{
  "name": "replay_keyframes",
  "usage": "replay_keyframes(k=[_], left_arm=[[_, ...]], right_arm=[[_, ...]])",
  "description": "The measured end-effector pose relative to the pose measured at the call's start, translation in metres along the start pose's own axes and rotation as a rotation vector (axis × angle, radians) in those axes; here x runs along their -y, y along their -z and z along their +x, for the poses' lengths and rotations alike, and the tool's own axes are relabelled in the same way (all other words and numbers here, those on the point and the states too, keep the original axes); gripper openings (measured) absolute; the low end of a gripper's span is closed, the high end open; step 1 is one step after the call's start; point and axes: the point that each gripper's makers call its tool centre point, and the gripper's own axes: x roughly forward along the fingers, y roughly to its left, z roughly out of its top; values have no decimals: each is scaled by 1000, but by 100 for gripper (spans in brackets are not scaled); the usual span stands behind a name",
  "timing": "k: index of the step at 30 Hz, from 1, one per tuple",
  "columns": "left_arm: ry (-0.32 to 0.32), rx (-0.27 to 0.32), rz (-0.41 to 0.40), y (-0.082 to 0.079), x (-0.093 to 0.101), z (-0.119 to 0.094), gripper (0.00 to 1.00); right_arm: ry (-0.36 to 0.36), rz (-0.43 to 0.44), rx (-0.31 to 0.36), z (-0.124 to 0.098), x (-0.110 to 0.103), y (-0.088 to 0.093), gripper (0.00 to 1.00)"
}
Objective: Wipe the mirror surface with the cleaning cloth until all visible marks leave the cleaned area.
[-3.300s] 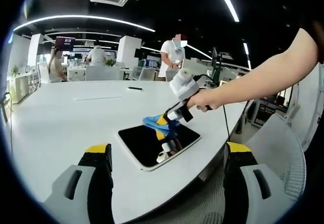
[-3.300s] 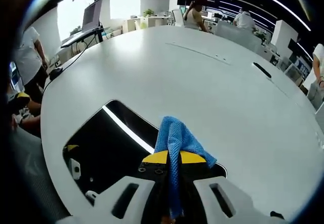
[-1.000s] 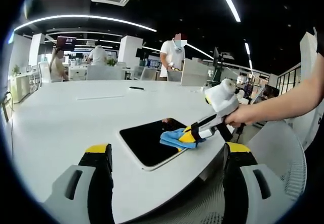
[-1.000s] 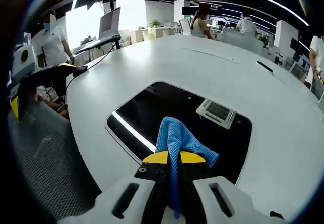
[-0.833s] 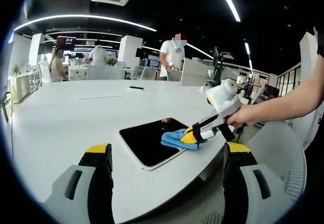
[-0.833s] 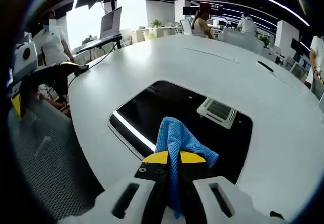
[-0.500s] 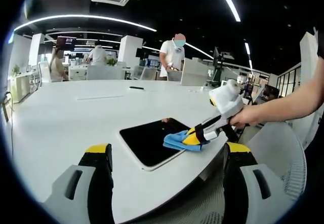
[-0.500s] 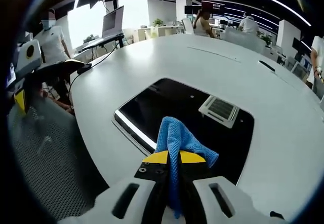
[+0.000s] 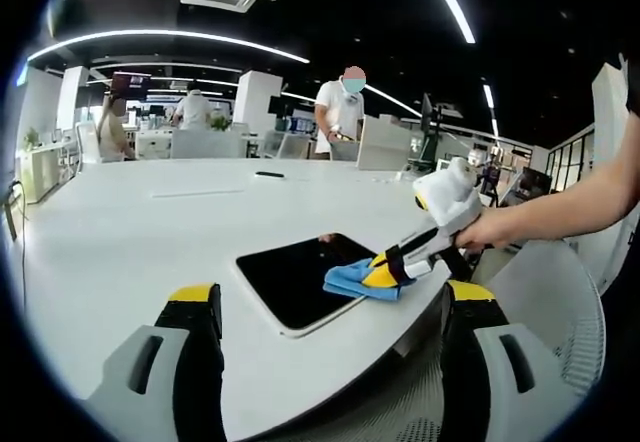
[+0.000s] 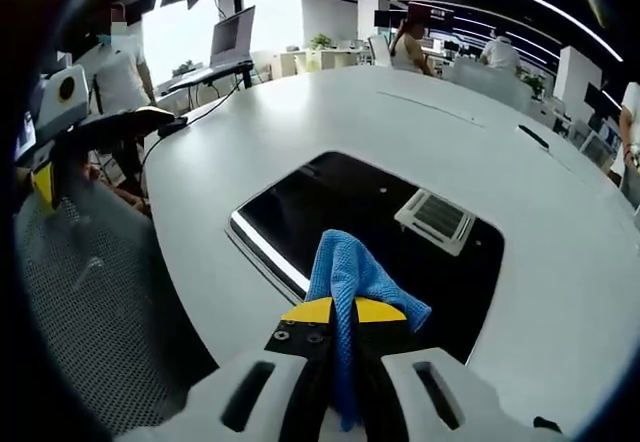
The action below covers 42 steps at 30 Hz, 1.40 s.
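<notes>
A dark rectangular mirror (image 9: pixel 290 274) lies flat on the white table (image 9: pixel 120 232) near its edge. In the left gripper view a hand holds my right gripper (image 9: pixel 380 270) down at the mirror's right corner, shut on the blue cleaning cloth (image 9: pixel 350 279), which rests on the glass. In the right gripper view the cloth (image 10: pixel 349 267) sticks up between the closed yellow tips of the right gripper (image 10: pixel 338 311), over the near edge of the mirror (image 10: pixel 370 217). The glass reflects a ceiling vent and a light strip. My left gripper (image 9: pixel 332 295) is open, off the mirror, and holds nothing.
A grey mesh chair (image 9: pixel 560 312) stands beyond the table's edge on the right. A thin black object (image 9: pixel 266 174) lies far back on the table. A person (image 9: pixel 343 112) stands behind the table, and others sit at desks further back.
The right gripper has dragged the cloth from the mirror's far edge to its right corner, near the table's edge. In the last second it crept slightly further right. The left gripper stayed still.
</notes>
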Motion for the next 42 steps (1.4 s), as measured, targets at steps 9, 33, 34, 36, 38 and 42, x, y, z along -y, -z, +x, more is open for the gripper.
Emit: replay_keyframes(k=[9, 33, 34, 36, 38, 42], left_arm=[[3, -6, 0, 1, 1, 1, 89], [2, -6, 4, 1, 1, 1, 90], [2, -5, 4, 1, 1, 1, 90], [3, -7, 4, 1, 1, 1, 90], [3, -7, 4, 1, 1, 1, 91], [0, -7, 5, 1, 0, 1, 93]], right_arm=[[2, 3, -6, -6, 11, 6, 1], [34, 45, -20, -24, 42, 25, 1], [34, 45, -20, -24, 42, 25, 1], [33, 48, -18, -24, 42, 25, 1], [33, 47, -19, -24, 42, 25, 1], [30, 46, -22, -24, 42, 25, 1]])
